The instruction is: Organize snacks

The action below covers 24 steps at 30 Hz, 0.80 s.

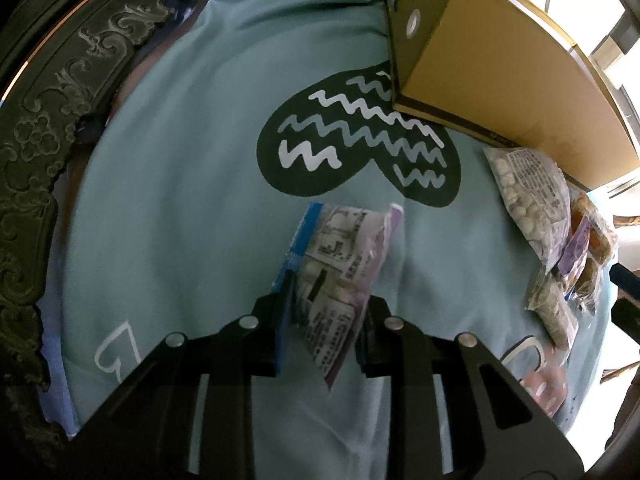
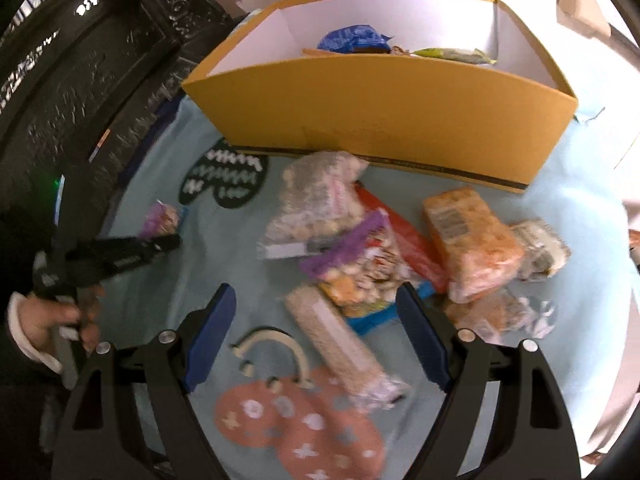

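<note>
The left gripper point(image 1: 322, 332) pinched a light, crinkly snack packet point(image 1: 340, 276) by its lower end, likely slippery; the right gripper point(image 2: 316, 336) hung open.

Cloth point(image 1: 192, 184): pale teal, spread over the work surface. Printed motifs: a dark green heart with white and grey zigzag lines point(image 1: 360, 148); a white heart outline point(image 1: 116, 352); coral-pink shapes with white crosses and dots point(image 2: 304, 428).
Furniture point(image 1: 44, 128): dark carved wood with floral and scroll relief, curving along the left edge of the cloth.
Light: bright daylight at upper right of the left wrist view point(image 1: 592, 4).
</note>
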Available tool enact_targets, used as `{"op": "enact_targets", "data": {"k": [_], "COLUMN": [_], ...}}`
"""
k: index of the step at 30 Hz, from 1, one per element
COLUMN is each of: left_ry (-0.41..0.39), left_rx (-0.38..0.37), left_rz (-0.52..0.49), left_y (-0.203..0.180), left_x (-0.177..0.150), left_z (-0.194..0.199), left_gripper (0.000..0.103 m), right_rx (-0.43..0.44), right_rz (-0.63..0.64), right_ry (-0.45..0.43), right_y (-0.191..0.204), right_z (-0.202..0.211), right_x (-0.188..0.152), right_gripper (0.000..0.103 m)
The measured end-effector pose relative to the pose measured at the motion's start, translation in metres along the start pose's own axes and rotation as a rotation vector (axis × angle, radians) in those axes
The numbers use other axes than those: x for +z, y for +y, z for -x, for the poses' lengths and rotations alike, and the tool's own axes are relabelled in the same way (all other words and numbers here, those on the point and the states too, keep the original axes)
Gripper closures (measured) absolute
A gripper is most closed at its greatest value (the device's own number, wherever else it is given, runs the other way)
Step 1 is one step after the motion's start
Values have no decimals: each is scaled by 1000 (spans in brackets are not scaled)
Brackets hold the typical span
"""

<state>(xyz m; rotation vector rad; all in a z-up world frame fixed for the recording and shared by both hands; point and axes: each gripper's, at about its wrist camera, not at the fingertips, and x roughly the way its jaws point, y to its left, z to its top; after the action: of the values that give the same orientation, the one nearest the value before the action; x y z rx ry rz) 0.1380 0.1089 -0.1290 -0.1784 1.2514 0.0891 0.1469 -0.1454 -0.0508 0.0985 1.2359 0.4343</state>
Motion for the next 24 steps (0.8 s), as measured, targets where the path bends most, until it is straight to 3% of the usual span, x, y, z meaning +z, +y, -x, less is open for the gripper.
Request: {"op": "enact_targets", "data": {"k": [3,8,13,14,16,17,18,24], "left_ry": [-13,-14,3,4,4,2,4,-3], "left_rx": [-10,-30,-40,-44,-45,-46,-48,-77], "left_rz": [-6,-32,-17,-14,-13,-19,-21,-44], "left_y": [-4,-15,-12,-10,-10,-10,-11,-17], "left_x": [0,0,-3,0,-1,6,6,3], "left_z": [7,9,2,-3,-4,-6,-7,-3], "left_gripper": [79,79,79,79,79,79,79,79], "right_rx": [-34,7,-123,-142,-214,-248,-247,-168], "right_rz": [-19,-49,3,30,123,163,175,39], "right_ry": [19,46,30,11,6,3,9,-27], "right_y": [-16,-15,-12,-10,-5,-2,-2,-24], "right_z": [-5,-28,-54,-55,-60,-59,-58,-24], "right_x": [-3,3,11,12,14,14,14,8], "right_gripper": [20,20,20,24,46,65,74,89]}}
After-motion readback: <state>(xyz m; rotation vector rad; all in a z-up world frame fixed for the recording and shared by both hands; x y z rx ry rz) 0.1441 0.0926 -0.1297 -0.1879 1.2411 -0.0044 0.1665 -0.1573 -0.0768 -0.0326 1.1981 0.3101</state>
